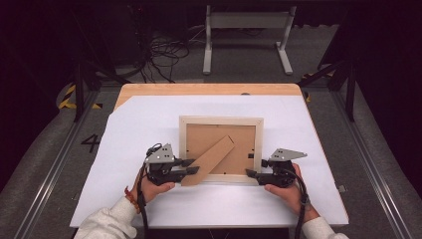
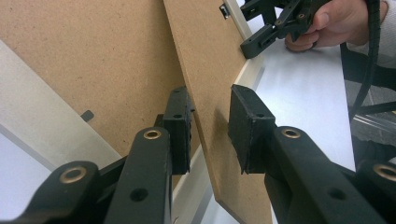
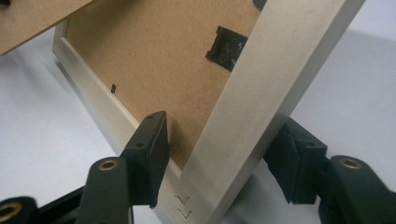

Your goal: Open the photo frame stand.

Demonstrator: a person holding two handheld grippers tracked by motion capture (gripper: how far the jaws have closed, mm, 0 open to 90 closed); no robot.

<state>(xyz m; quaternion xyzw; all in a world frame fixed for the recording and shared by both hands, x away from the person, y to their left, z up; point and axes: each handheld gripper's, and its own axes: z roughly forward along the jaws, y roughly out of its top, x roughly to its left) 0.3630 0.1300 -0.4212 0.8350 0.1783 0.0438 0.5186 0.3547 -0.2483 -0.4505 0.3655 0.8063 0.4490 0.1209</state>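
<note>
Picture frame [image 1: 221, 121] lies face down on the white tabletop [image 1: 149, 124]. Left gripper [image 2: 210, 135] straddles its thin fibreboard stand [image 1: 209, 160], jaws spread; right gripper [image 3: 224, 163] brackets the near corner, jaws spread. Light, rigid, probably glazed: best held by the wooden rail.

The picture frame [image 1: 221, 121] lies face down at the middle of the table [image 1: 209, 89], on the sheet [image 1: 149, 119] that covers most of it. The stand flap [image 1: 209, 160] crosses the frame's back slantwise, its low end past the frame's near-left corner. The left tongs [image 1: 191, 166] straddle that end; the right tongs [image 1: 250, 173] straddle the frame's near-right corner.
</note>
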